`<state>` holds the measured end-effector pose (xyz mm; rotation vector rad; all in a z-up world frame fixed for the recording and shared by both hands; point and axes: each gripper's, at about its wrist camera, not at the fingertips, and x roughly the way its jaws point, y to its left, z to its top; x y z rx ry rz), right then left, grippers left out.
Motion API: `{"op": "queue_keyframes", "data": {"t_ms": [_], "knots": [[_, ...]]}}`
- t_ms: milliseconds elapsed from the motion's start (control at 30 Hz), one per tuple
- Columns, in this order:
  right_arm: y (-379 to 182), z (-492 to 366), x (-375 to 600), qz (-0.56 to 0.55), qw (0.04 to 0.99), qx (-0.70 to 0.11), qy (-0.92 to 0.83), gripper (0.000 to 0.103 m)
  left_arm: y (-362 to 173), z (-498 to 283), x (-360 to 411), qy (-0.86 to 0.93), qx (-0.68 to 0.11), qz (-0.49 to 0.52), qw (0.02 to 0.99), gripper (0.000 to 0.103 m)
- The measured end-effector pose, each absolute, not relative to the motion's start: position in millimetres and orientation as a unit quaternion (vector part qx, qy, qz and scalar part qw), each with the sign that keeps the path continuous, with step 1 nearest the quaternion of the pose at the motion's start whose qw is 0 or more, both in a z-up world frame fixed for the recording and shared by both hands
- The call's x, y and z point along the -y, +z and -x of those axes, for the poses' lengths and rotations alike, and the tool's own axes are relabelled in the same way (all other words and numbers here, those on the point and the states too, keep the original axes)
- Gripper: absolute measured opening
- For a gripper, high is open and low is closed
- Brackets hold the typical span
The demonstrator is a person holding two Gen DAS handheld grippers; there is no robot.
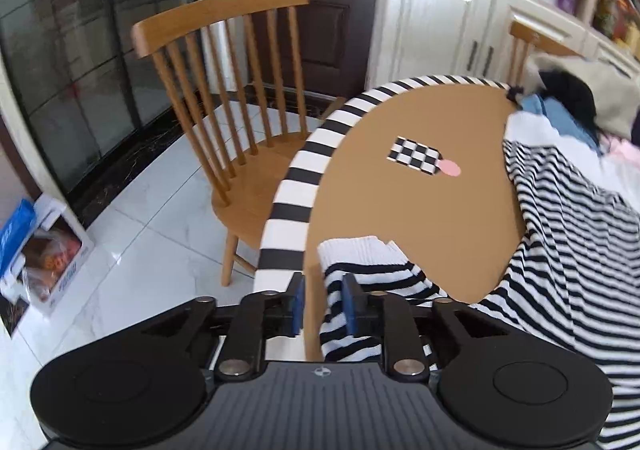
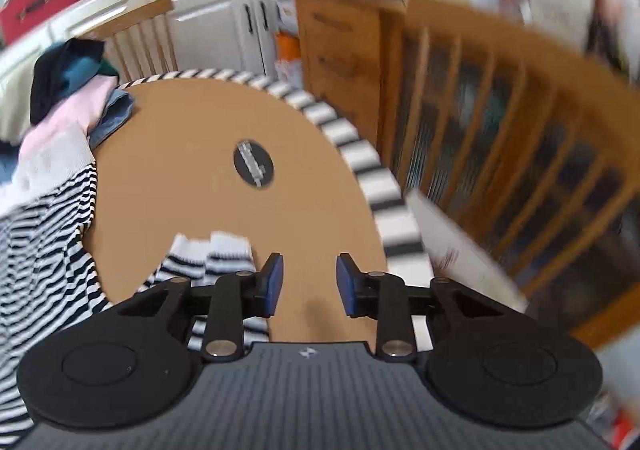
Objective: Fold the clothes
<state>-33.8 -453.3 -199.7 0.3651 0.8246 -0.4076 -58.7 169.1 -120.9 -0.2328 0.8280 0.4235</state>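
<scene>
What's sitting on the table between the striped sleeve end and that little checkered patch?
Nothing: in the left wrist view only bare brown table separates the striped sleeve cuff from the checkered patch.

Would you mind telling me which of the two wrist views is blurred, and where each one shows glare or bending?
Left wrist view: mostly sharp; the glass door carries reflections, and the table's striped edge bows from the fisheye. Right wrist view: motion-smeared, worst on the wooden cabinet and shelves; the tongs stay crisp.
</scene>
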Motion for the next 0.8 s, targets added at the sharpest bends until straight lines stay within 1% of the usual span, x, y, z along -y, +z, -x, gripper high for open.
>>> {"op": "queue_keyframes", "data": {"t_ms": [100,167,233,267,300,333,467,600,633,667,733,800], "knots": [[-209.5,36.8,445.9,-0.178,0.878,-0.406,-0.183,0.027,-117.7,65.8,-164.4,0.209,-0.389,0.12,0.889,0.03],[-215.4,33.3,437.2,-0.179,0.877,-0.413,-0.166,0.027,-115.9,68.0,-159.0,0.21,-0.385,0.115,0.891,0.035],[-221.3,26.3,425.3,-0.169,0.879,-0.419,-0.154,0.027,-114.7,70.1,-154.5,0.215,-0.379,0.107,0.894,0.039],[-221.7,23.8,417.1,-0.151,0.882,-0.422,-0.145,0.021,-114.5,71.1,-152.7,0.22,-0.375,0.103,0.894,0.041],[-221.1,21.8,408.3,-0.13,0.886,-0.425,-0.135,0.006,-114.5,72.0,-152.1,0.224,-0.374,0.101,0.894,0.041],[-218.7,20.1,401.0,-0.111,0.887,-0.429,-0.128,0.003,-114.6,73.2,-152.7,0.226,-0.374,0.103,0.894,0.042],[-195.8,34.4,388.8,-0.015,0.896,-0.409,-0.17,0.003,-114.5,82.0,-159.7,0.232,-0.374,0.108,0.892,0.043],[-192.1,42.9,394.9,0.016,0.894,-0.406,-0.19,0.005,-117.9,91.3,-169.8,0.249,-0.376,0.123,0.884,0.043],[-193.3,42.6,397.7,0.013,0.891,-0.409,-0.196,0.007,-117.9,93.4,-171.4,0.252,-0.377,0.128,0.882,0.043],[-194.5,41.8,401.5,0.005,0.888,-0.412,-0.203,0.013,-117.6,95.5,-172.9,0.255,-0.377,0.134,0.88,0.043],[-196.8,40.4,408.9,-0.012,0.883,-0.418,-0.215,0.014,-115.8,99.5,-174.7,0.257,-0.378,0.143,0.878,0.043],[-199.7,37.0,416.7,-0.053,0.884,-0.412,-0.217,0.014,-112.2,101.3,-173.1,0.249,-0.375,0.144,0.881,0.043]]}}
